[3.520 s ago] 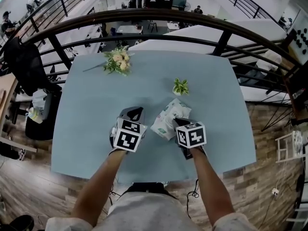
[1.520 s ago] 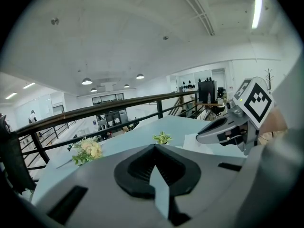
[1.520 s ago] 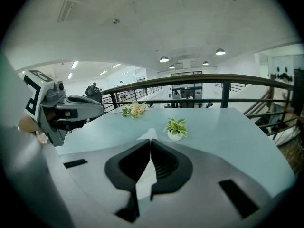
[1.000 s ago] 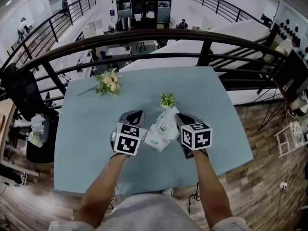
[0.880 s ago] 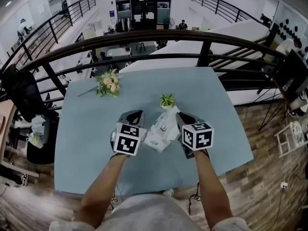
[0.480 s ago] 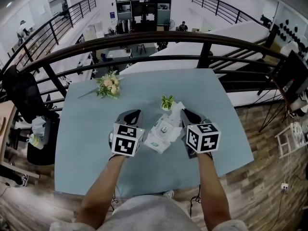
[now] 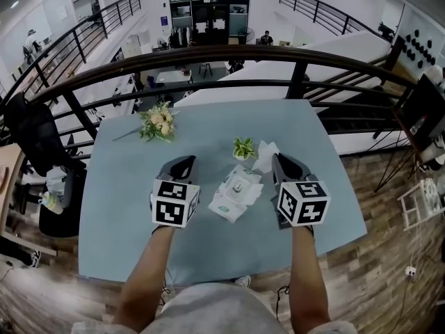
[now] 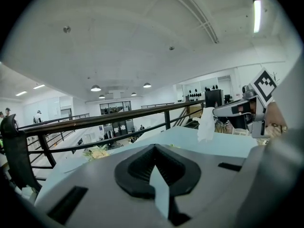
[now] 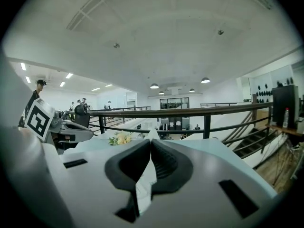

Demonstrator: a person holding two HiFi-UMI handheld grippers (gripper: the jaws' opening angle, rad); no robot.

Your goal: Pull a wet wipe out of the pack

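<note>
Although a bunch of flowers (image 7: 158,122) lies at the far left of the pale-blue worktop (image 7: 125,207), it has no part in the job. Next to the right, the left hand-held gripper (image 7: 182,164) hovers beside the pack (image 7: 235,193), apart from it, its 2 jaws pressed together with nothing between them. The pack lies crumpled on the worktop between the 2 hand-held grippers, its opening facing up, and a small potted plant (image 7: 243,147) stands just behind it. Right of the plant hangs the wet wipe (image 7: 265,156), 1 white sheet pinched at its upper edge by the right hand-held gripper (image 7: 279,161), whose jaws are clamped on it. The left gripper view shows the sheet's lower end dangling free above the worktop, with no strand visible back to the pack. By that reading the pull itself looks done, or all but done. The next move calls for carrying the sheet clear of the plant without loosening the pinch, then choosing a bare patch of worktop to lay it on. The left hand-held gripper is well placed to steady the pack if it shifts.
</note>
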